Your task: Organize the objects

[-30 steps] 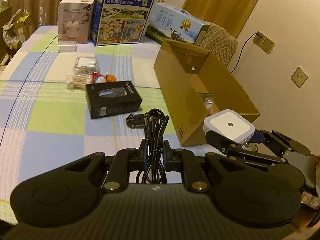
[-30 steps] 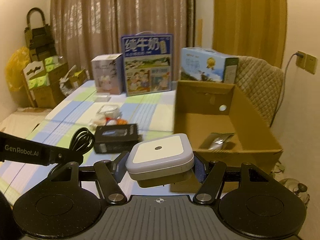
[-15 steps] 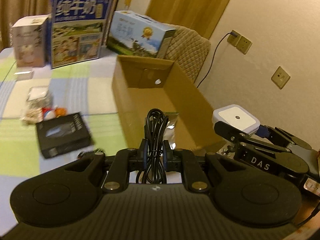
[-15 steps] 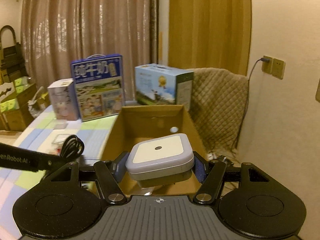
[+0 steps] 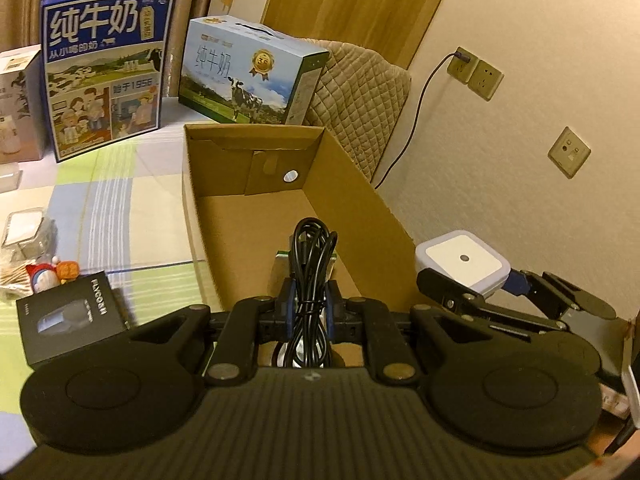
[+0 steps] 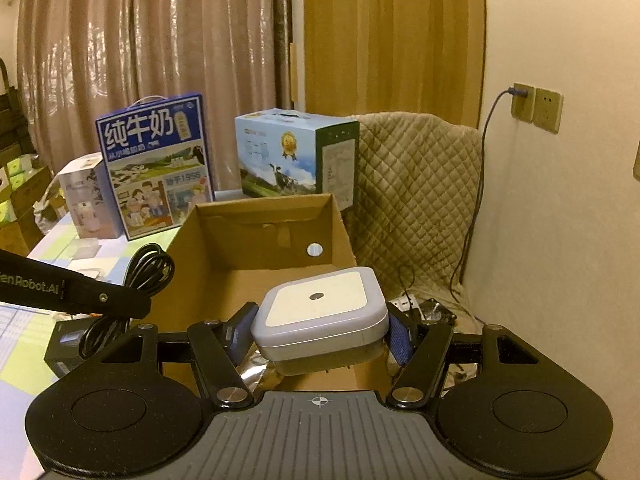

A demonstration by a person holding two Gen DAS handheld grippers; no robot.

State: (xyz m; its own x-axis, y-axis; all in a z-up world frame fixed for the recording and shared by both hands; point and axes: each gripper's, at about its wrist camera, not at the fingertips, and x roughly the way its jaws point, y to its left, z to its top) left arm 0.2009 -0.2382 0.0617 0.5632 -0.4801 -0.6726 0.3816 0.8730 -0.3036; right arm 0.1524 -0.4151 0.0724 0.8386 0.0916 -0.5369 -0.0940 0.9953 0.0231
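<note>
My left gripper (image 5: 310, 300) is shut on a coiled black cable (image 5: 312, 256) and holds it above the near end of the open cardboard box (image 5: 360, 200). The cable also shows in the right wrist view (image 6: 144, 276). My right gripper (image 6: 320, 328) is shut on a white square night light (image 6: 320, 312), held over the box (image 6: 224, 240) near its right wall. The night light also shows in the left wrist view (image 5: 462, 266). A silver foil packet (image 6: 256, 372) lies in the box under both grippers.
On the checked tablecloth (image 5: 112, 208) lie a black product box (image 5: 68, 320), small toys (image 5: 52, 274) and a clear container (image 5: 24, 228). Two milk cartons (image 5: 104, 68) (image 5: 248, 76) stand behind the box. A quilted chair (image 6: 416, 184) and a wall are at the right.
Both grippers have moved right from the table to above the cardboard box, still holding the cable and the night light.
</note>
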